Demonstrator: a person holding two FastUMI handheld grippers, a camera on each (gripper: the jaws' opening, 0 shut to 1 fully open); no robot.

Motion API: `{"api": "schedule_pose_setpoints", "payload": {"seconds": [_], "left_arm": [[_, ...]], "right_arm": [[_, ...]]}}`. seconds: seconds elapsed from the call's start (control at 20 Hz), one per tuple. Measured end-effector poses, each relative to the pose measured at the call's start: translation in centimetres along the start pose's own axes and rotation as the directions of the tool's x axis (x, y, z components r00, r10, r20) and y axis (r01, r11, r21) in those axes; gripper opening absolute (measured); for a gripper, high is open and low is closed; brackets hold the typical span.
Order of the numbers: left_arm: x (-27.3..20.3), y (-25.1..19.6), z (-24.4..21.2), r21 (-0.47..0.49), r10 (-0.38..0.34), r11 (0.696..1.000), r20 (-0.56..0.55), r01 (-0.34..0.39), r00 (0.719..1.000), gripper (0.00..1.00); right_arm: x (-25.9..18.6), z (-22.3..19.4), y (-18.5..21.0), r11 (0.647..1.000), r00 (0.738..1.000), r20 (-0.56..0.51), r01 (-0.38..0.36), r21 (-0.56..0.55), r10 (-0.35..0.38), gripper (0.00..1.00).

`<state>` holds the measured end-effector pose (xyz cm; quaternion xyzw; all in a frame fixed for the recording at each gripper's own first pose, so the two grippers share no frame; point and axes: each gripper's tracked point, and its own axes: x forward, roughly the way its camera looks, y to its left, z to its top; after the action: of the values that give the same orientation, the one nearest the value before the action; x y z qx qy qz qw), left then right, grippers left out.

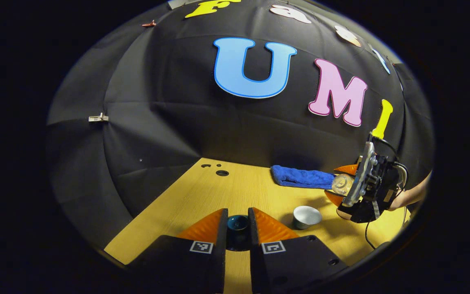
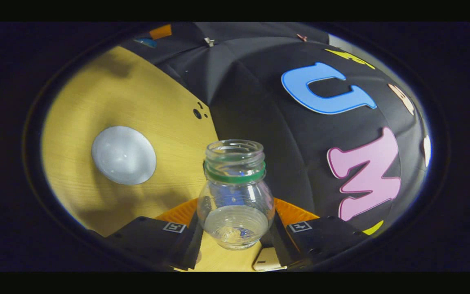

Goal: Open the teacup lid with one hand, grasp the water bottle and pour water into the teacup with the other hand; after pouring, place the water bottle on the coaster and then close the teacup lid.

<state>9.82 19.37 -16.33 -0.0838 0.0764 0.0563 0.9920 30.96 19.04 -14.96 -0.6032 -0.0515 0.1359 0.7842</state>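
Left tool [image 1: 238, 228] clamping teacup lid [image 1: 238, 223], right tool [image 2: 235, 228] gripping tilted water bottle [image 2: 235, 192], teacup [image 1: 306, 216] uncovered

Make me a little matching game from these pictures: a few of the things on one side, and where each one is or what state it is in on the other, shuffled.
Things:
1. bottle
2. lid
3. teacup
4. blue cloth

States:
A. lying at the back of the table, by the wall
B. held tilted between the right gripper's fingers, no cap on
C. standing open on the table
D. held between the left gripper's fingers

Pairs: 1-B, 2-D, 3-C, 4-A
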Motion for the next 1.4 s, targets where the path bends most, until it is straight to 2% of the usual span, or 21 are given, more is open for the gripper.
{"api": "schedule_pose_setpoints", "payload": {"seconds": [0.15,0.2,0.25,0.3,0.35,0.4,0.45,0.5,0.65,0.7,0.75,0.85,0.9,1.0,1.15,1.2,1.25,1.4], "left_arm": [[-0.2,0.4,-0.6,-0.007,0.003,1.0,-0.001,-0.003,1.0,0.25],[-0.3,0.6,-0.7,-0.01,0.004,1.0,-0.003,-0.004,1.0,0.25],[-0.4,0.7,-0.9,-0.013,0.006,1.0,-0.005,-0.006,1.0,0.25],[-0.5,0.9,-0.9,-0.015,0.008,1.0,-0.003,-0.008,1.0,0.29],[-0.4,1.0,-0.9,-0.017,0.009,1.0,-0.003,-0.009,1.0,0.25],[-0.5,1.1,-1.0,-0.018,0.01,1.0,-0.005,-0.01,1.0,0.25],[-0.6,1.2,-1.2,-0.019,0.01,1.0,-0.005,-0.01,1.0,0.29],[-0.6,1.1,-1.2,-0.018,0.009,1.0,-0.006,-0.009,1.0,0.25],[-0.7,1.2,-1.2,-0.01,0.009,1.0,-0.007,-0.009,1.0,0.25],[-0.7,1.1,-1.1,-0.012,0.01,1.0,-0.006,-0.01,1.0,0.29],[-0.6,1.1,-1.2,-0.014,0.009,1.0,-0.006,-0.009,1.0,0.29],[-0.7,1.1,-1.2,-0.02,0.01,1.0,-0.008,-0.01,1.0,0.25],[-0.7,1.0,-1.3,-0.024,0.009,1.0,-0.011,-0.009,1.0,0.25],[-0.7,1.4,-1.5,-0.024,0.019,1.0,-0.014,-0.019,1.0,0.29],[-1.0,1.5,-1.7,-0.047,0.036,0.998,-0.016,-0.036,0.999,0.29],[-1.1,1.7,-1.8,-0.055,0.039,0.998,-0.018,-0.04,0.999,0.29],[-1.2,1.7,-2.0,-0.06,0.044,0.997,-0.021,-0.045,0.999,0.29],[-1.4,2.3,-2.4,-0.069,0.054,0.996,-0.029,-0.055,0.998,0.29]], "right_arm": [[0.7,0.2,0.6,0.998,1.0,0.022,-0.016,-0.068,0.017,0.75],[0.8,-0.1,0.7,0.997,0.999,0.025,-0.022,-0.079,0.024,0.72],[0.8,-0.3,0.8,0.995,0.999,0.028,-0.028,-0.092,0.031,0.75],[0.8,-0.5,0.9,0.994,0.999,0.03,-0.032,-0.106,0.035,0.72],[0.9,-0.4,0.8,0.992,0.999,0.034,-0.032,-0.12,0.036,0.75],[0.8,-0.6,0.8,0.99,0.999,0.037,-0.031,-0.135,0.036,0.72],[0.9,-0.7,1.1,0.988,0.998,0.042,-0.032,-0.148,0.039,0.72],[0.8,-0.7,1.2,0.986,0.998,0.045,-0.034,-0.162,0.042,0.75],[1.0,-0.9,1.4,0.978,0.997,0.054,-0.037,-0.205,0.049,0.75],[1.1,-1.0,1.5,0.976,0.997,0.057,-0.038,-0.215,0.052,0.75],[1.2,-1.2,1.6,0.973,0.997,0.055,-0.037,-0.226,0.051,0.75],[1.5,-1.4,1.6,0.965,0.998,0.047,-0.027,-0.261,0.041,0.75],[1.4,-1.3,1.7,0.96,0.998,0.05,-0.021,-0.28,0.037,0.72],[1.7,-1.3,1.9,0.953,0.998,0.053,-0.017,-0.304,0.034,0.75],[1.5,-1.1,2.0,0.937,0.996,0.078,-0.015,-0.349,0.045,0.75],[1.3,-1.0,2.1,0.931,0.995,0.085,-0.016,-0.363,0.05,0.72],[1.3,-0.9,2.3,0.927,0.994,0.09,-0.017,-0.374,0.054,0.75],[1.1,-0.6,2.5,0.913,0.993,0.102,-0.018,-0.408,0.065,0.75]]}}
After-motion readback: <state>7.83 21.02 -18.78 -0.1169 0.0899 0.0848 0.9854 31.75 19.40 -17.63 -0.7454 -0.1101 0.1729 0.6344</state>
